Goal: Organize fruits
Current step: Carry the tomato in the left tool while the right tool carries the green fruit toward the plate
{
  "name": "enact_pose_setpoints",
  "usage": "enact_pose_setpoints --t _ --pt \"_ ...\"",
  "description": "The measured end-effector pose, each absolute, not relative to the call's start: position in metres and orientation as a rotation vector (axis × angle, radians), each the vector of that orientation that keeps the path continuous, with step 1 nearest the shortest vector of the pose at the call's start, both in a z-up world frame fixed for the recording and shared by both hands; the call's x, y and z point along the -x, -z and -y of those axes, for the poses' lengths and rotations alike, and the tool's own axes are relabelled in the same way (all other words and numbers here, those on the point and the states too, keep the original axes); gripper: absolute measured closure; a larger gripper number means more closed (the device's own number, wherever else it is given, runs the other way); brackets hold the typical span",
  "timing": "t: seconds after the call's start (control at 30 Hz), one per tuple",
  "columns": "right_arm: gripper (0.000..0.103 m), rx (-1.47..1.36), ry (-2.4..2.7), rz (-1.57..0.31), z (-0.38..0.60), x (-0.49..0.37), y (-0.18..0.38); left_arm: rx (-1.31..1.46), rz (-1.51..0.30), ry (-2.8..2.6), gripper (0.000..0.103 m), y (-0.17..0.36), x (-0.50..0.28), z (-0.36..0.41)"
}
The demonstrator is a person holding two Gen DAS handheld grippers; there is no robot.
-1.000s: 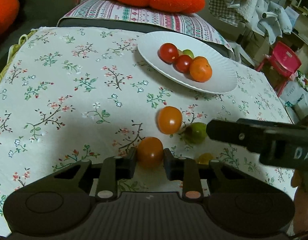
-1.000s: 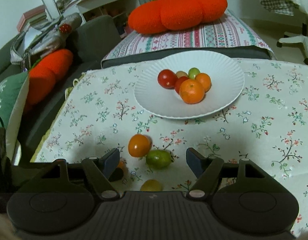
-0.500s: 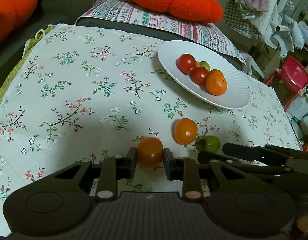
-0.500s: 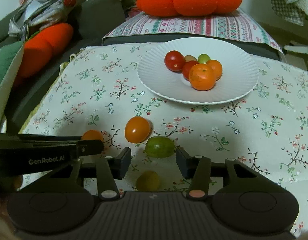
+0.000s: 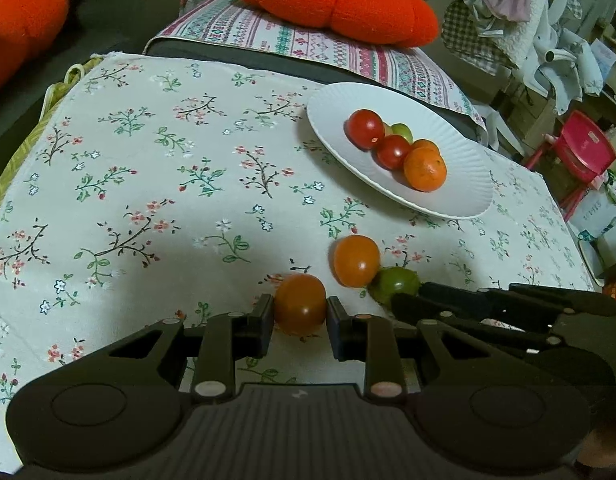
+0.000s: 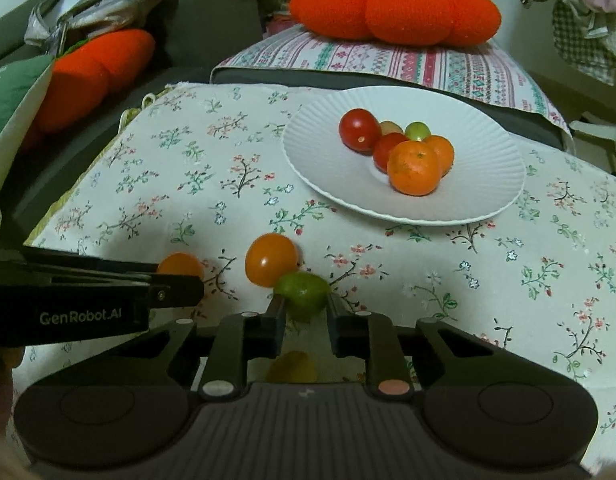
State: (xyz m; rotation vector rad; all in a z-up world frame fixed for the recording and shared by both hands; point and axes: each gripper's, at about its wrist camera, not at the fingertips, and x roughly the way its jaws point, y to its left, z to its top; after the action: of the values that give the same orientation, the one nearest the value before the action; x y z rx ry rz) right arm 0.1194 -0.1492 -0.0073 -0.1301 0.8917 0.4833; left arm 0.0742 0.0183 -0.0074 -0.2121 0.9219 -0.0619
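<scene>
My left gripper (image 5: 300, 312) is shut on an orange tomato (image 5: 300, 304) just above the floral cloth. My right gripper (image 6: 305, 307) is shut on a green tomato (image 6: 303, 294), which touches a loose orange tomato (image 6: 271, 259) on the cloth. In the left wrist view the same green tomato (image 5: 394, 282) sits at the right gripper's tips beside the loose orange tomato (image 5: 356, 261). A yellowish fruit (image 6: 291, 366) lies under the right gripper, partly hidden. The white plate (image 6: 480, 168) at the back right holds several fruits, red, green and orange.
A floral cloth (image 5: 147, 184) covers the table. Behind it lie a striped cushion (image 6: 388, 60) with an orange plush pillow (image 6: 394, 8). Another orange pillow (image 6: 91, 72) rests at the left. A red chair (image 5: 580, 152) and laundry stand right of the table.
My right gripper has moved forward and closed onto the green tomato. The left gripper keeps its hold on the orange tomato and has barely moved.
</scene>
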Motion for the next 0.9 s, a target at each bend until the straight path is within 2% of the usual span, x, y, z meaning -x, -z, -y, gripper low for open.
enact_pose_setpoints --t 0.1,0.13,0.17,0.2,0.23,0.3,0.37,0.43,0.5,0.57,0.6,0.9 --pt "0.084 0.177 -0.511 -0.909 0.143 -0.118 0.011 0.212 -0.926 0.066 0.096 0.008 -0.075 -0.018" --pt "0.069 0.188 -0.507 -0.907 0.141 -0.117 0.013 0.212 -0.927 0.066 0.096 0.009 -0.075 -0.017" --pt "0.04 0.195 -0.493 -0.904 0.139 -0.116 0.015 0.214 -0.928 0.065 0.096 0.009 -0.075 -0.017" --pt "0.029 0.199 -0.48 -0.898 0.138 -0.115 0.015 0.215 -0.928 0.065 0.096 0.009 -0.075 -0.018" --pt "0.025 0.2 -0.476 -0.88 0.137 -0.114 0.014 0.216 -0.927 0.064 0.096 0.009 -0.075 -0.018" --pt "0.03 0.187 -0.484 -0.864 0.138 -0.116 0.011 0.219 -0.924 0.062 0.096 0.008 -0.075 -0.019" --pt "0.041 0.163 -0.495 -0.87 0.14 -0.119 0.011 0.221 -0.921 0.058 0.096 0.007 -0.075 -0.019" --pt "0.048 0.164 -0.489 -0.879 0.14 -0.121 0.015 0.22 -0.921 0.051 0.096 0.007 -0.074 -0.02" --pt "0.051 0.18 -0.48 -0.882 0.139 -0.124 0.018 0.225 -0.924 0.046 0.096 0.008 -0.074 -0.021" --pt "0.069 0.176 -0.484 -0.878 0.139 -0.126 0.019 0.229 -0.924 0.041 0.096 0.008 -0.074 -0.022" --pt "0.075 0.168 -0.495 -0.877 0.139 -0.126 0.018 0.229 -0.922 0.04 0.096 0.008 -0.074 -0.022" --pt "0.077 0.169 -0.498 -0.854 0.141 -0.121 0.007 0.239 -0.912 0.034 0.096 0.004 -0.074 -0.025"
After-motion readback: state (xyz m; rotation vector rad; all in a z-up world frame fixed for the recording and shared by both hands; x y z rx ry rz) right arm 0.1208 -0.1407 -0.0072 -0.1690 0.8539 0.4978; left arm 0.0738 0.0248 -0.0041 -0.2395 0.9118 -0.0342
